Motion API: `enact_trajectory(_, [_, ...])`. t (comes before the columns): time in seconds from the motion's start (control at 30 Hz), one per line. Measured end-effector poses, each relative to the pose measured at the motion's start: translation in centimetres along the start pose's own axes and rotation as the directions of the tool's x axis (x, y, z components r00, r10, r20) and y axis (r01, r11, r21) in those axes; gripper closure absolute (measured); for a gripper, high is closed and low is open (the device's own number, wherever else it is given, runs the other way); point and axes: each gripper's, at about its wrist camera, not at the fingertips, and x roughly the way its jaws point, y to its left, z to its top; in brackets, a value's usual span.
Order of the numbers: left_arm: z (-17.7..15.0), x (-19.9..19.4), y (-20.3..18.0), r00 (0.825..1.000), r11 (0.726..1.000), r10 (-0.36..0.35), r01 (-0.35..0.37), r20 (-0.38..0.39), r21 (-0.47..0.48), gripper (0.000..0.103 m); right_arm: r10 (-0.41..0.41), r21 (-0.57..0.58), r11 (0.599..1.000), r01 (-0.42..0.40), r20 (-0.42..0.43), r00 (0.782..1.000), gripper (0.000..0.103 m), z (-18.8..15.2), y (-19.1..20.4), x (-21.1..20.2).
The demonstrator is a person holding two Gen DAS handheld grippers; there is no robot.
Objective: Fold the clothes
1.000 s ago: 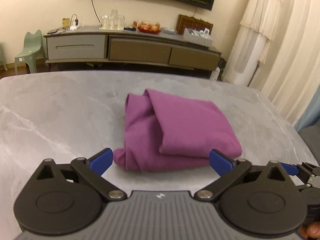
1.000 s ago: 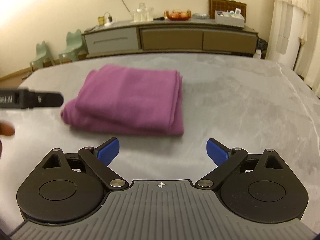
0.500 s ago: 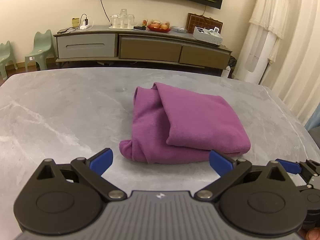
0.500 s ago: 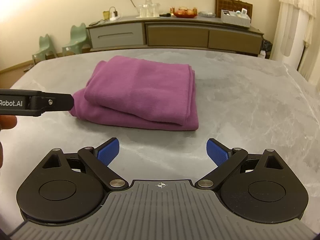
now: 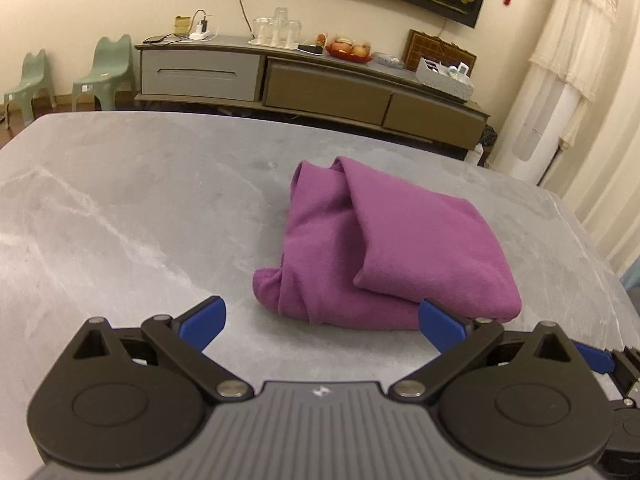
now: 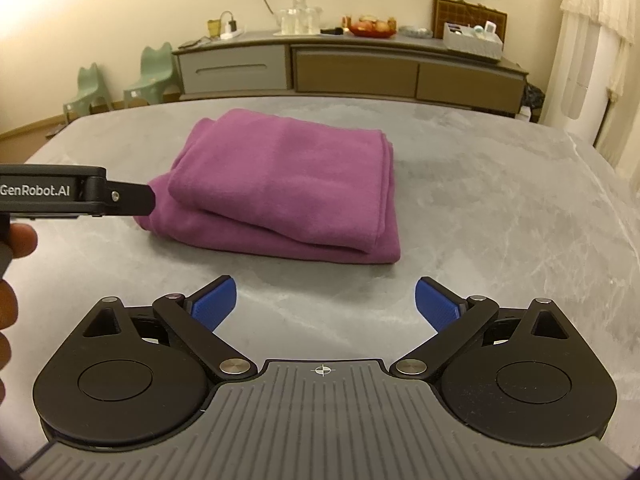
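A purple garment (image 5: 384, 248) lies folded into a thick rectangle on the grey marble table (image 5: 120, 216). My left gripper (image 5: 322, 322) hovers open just short of its near edge, with nothing between the blue pads (image 5: 202, 322). In the right wrist view the same folded garment (image 6: 288, 184) sits a little ahead of my right gripper (image 6: 325, 305), which is also open and empty. The body of the left gripper (image 6: 76, 194) enters that view from the left, with a person's fingers (image 6: 18, 240) on it, close to the garment's left end.
The table's far edge (image 6: 320, 100) curves behind the garment. Beyond it stand a long low sideboard (image 5: 312, 80) with glasses and fruit, two green small chairs (image 5: 106, 68) at left, and white curtains (image 5: 560, 80) at right.
Both grippers have drawn back and tilted, so the garment sits farther ahead in each view. The garment itself has not changed shape. Both grippers stayed open.
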Motion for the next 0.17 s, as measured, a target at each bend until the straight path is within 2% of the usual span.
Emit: enact_trajectory(0.17, [-0.16,-0.06,-0.11,0.999,0.999,-0.037,0.036,-0.009,-0.021,0.000,0.007,0.011,1.000,-0.007,-0.003,1.000,0.004,-0.02,-0.09,0.10])
